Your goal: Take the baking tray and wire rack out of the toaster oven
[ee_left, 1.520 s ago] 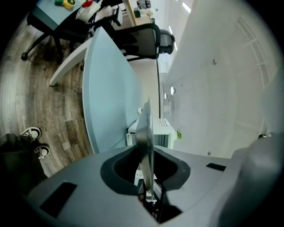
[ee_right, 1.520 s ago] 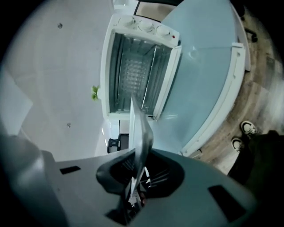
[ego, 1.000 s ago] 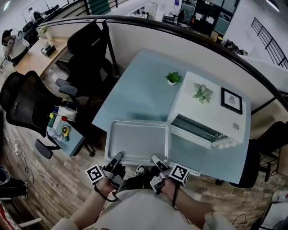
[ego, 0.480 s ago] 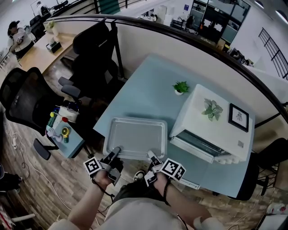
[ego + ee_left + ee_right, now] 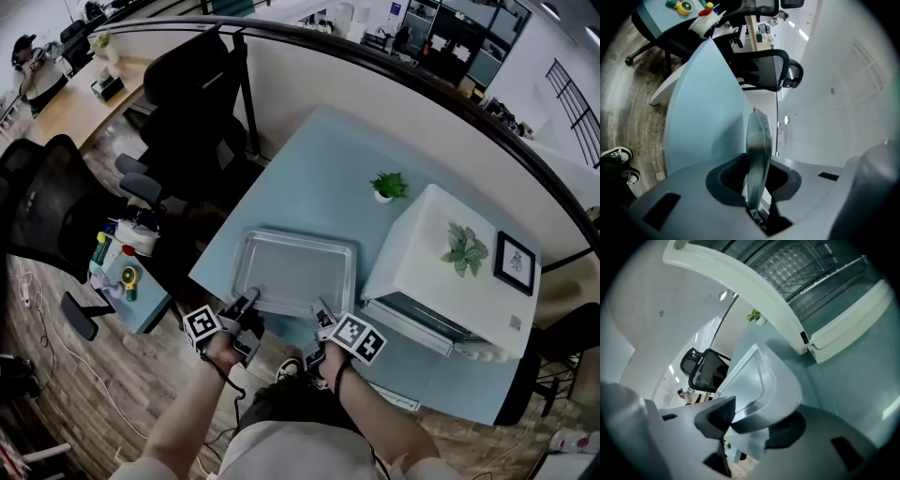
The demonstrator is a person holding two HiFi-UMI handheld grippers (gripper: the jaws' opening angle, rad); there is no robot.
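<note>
Baking tray [image 5: 298, 270] sits on the counter [image 5: 309, 173] at the centre of the head view, just left of the toaster oven [image 5: 441, 258], whose door is open. Left gripper [image 5: 248, 301] is clamped narrowly on the tray's near rim, lower left. Right gripper [image 5: 322, 310] has just been opening its jaws. The tray's near right rim lies between them, with the pads standing clear. Wire rack [image 5: 811, 268] rests inside the oven, upper right of the right gripper view.

left gripper [image 5: 249, 300]: clamped on baking tray [image 5: 295, 272] rim | right gripper [image 5: 322, 309]: jaws just opening, rim between
</note>
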